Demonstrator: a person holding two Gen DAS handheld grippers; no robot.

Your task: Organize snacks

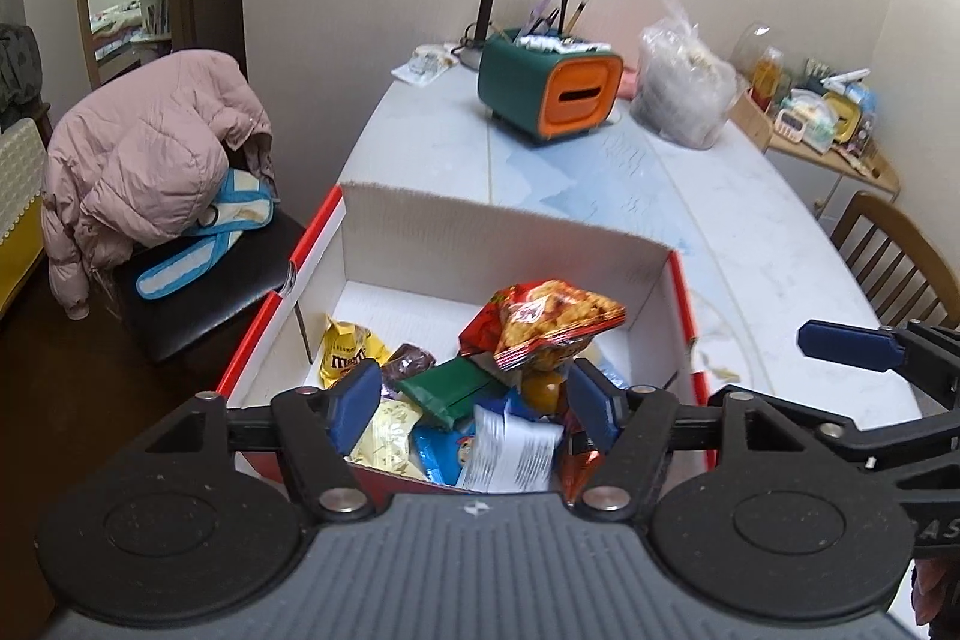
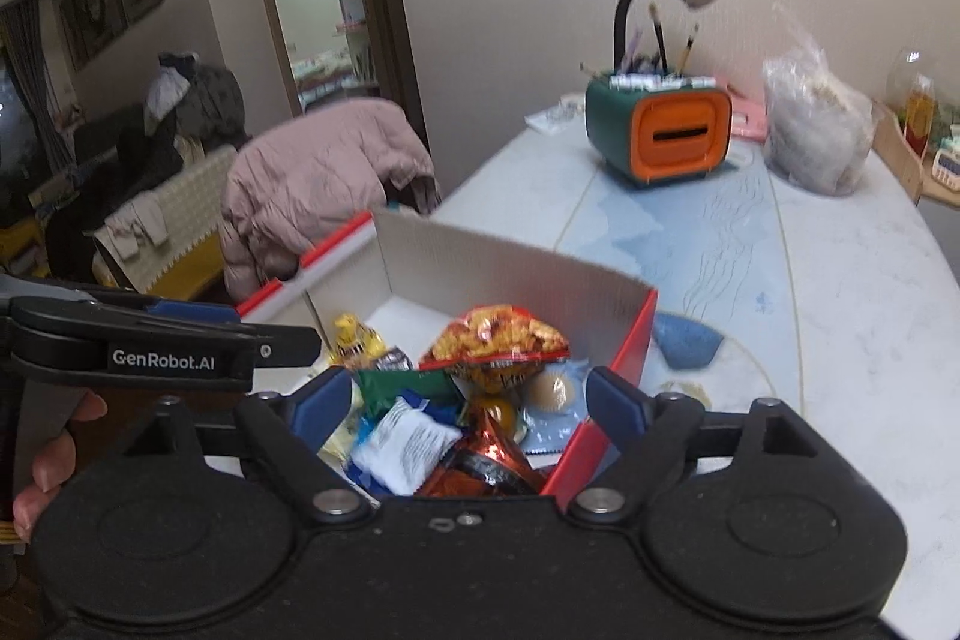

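Left gripper (image 1: 474, 403) wide, nothing between pads, above near end of box (image 1: 681, 304). Right gripper (image 2: 471, 403) also wide, empty, same spot. Snacks piled inside box on bench (image 1: 780, 220): red chip bag (image 1: 549, 325) on top, yellow candy bag (image 1: 348, 349) at left wall.

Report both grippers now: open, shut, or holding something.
Left gripper: open, holding nothing, above the snack box.
Right gripper: open, holding nothing, above the same box.
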